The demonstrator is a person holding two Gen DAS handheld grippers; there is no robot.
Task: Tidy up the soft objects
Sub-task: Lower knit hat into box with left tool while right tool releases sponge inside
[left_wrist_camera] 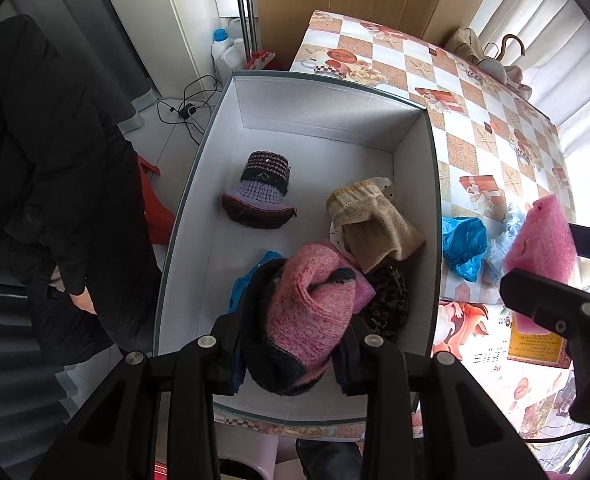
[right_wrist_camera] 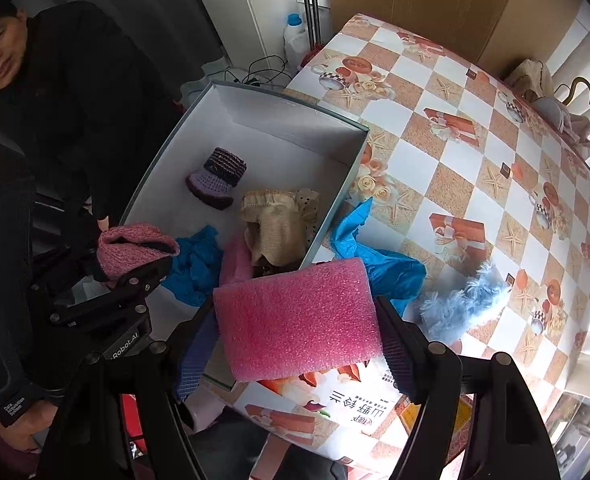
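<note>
- Left wrist view: the left gripper point(left_wrist_camera: 291, 354) has its jaws clamped on a pink and dark knitted piece point(left_wrist_camera: 303, 320), hanging over the near end of the white box point(left_wrist_camera: 319, 120). A striped knitted bootie point(left_wrist_camera: 261, 190) and a beige sock point(left_wrist_camera: 375, 224) already lie inside. The step looks like dropping it in; next, lower and let go.
- Right wrist view: the right gripper point(right_wrist_camera: 299, 344) grips a pink foam block point(right_wrist_camera: 299, 320) above the table's point(right_wrist_camera: 475, 168) near edge, just beside the box. It likely goes in next. Only this view shows a blue cloth point(right_wrist_camera: 195, 264) lying in the box and the fluffy blue item point(right_wrist_camera: 459, 304) in full.
</note>
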